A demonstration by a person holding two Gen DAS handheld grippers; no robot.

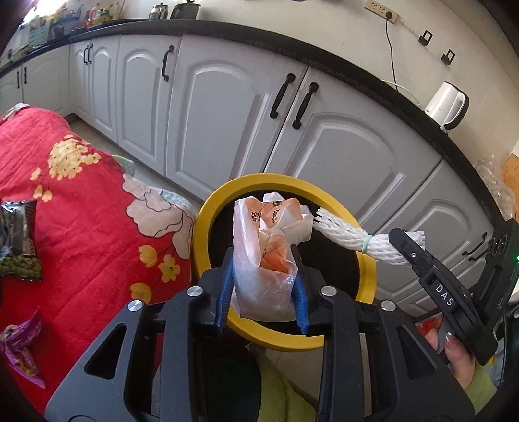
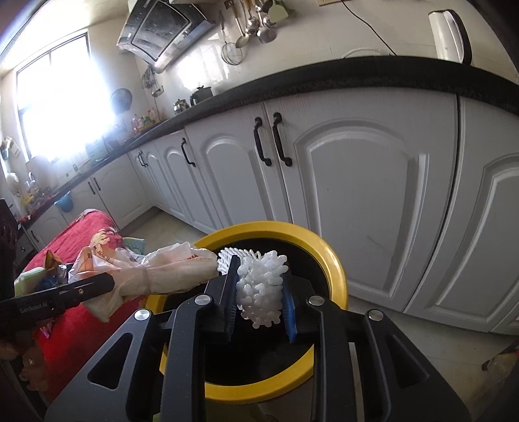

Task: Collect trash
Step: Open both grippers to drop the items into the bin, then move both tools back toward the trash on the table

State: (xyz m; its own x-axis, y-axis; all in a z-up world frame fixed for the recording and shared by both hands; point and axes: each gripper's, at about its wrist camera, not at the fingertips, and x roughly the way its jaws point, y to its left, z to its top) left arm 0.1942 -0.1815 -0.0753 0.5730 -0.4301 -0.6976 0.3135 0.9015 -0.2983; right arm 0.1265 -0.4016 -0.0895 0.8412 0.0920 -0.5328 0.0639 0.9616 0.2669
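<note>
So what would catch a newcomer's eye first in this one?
The yellow-rimmed bin in front of the white cabinets, with both tools over its black mouth. The left tool grips a crumpled plastic bag; the right tool grips a white foam net. Left of the bin, a red floral cloth carries snack wrappers.

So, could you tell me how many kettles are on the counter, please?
3. A white kettle stands at the counter's right end below the wall socket; a steel kettle and a dark kettle stand side by side far left. The clutter there may hide more.
</note>
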